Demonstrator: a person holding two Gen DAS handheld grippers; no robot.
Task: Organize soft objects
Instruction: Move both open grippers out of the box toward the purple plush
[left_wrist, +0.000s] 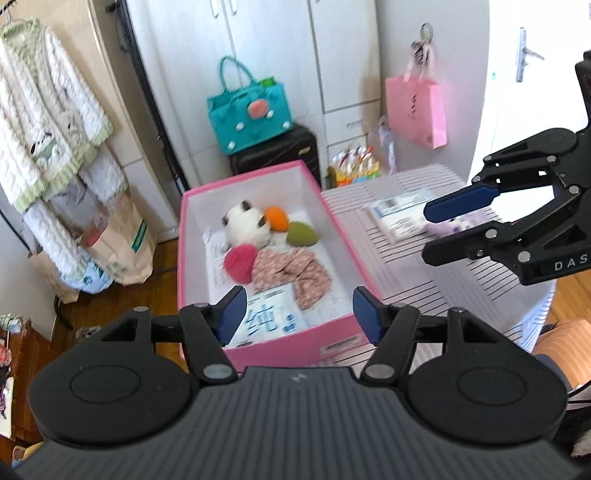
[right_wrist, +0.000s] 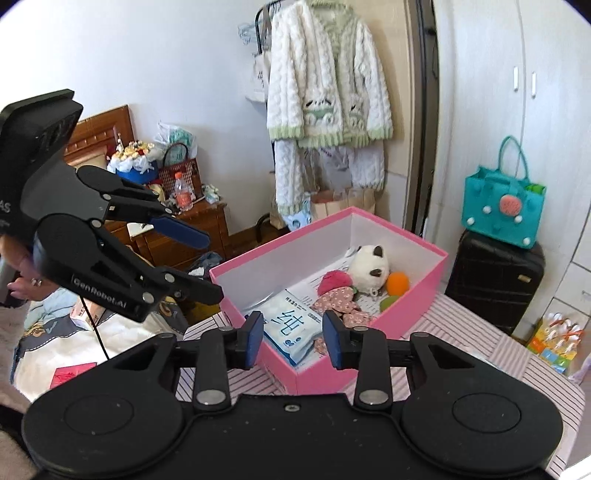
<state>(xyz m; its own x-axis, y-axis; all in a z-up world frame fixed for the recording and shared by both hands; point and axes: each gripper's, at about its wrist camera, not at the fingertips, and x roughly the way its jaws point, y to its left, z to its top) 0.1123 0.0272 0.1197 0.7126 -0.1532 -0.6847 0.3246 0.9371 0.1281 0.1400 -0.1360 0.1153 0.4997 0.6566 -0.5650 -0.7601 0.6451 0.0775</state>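
A pink box (left_wrist: 334, 345) is sitting open on a striped tablecloth (left_wrist: 424, 280), and the soft things are lying inside it. In the left wrist view, a white plush toy with dark ears (left_wrist: 245, 221) is resting toward the far end, with an orange ball (left_wrist: 277, 218) touching it at about three o'clock and a green teardrop-shaped piece (left_wrist: 303, 234) just beside that at about four o'clock. A pink-red round piece (left_wrist: 240, 262) is lying at six o'clock from the plush, and a floral fabric piece (left_wrist: 295, 273) is spreading out at its three o'clock side, partly overlapping a white packet with blue characters (left_wrist: 267, 319) at the near end. The left gripper (left_wrist: 297, 314) is hovering above the near edge of the box with its blue pads standing well apart and nothing between them. The right gripper (left_wrist: 428, 230) is showing at three o'clock in that view, above the tablecloth, its fingers parted a moderate way and gripping nothing. From the right wrist view, the right gripper (right_wrist: 293, 338) is pointing at the packet end of the box, and the left gripper (right_wrist: 212, 264) is hanging at nine o'clock, also empty. A teal bag (right_wrist: 502, 206) is sitting on a black suitcase (right_wrist: 495, 280) beyond the box.
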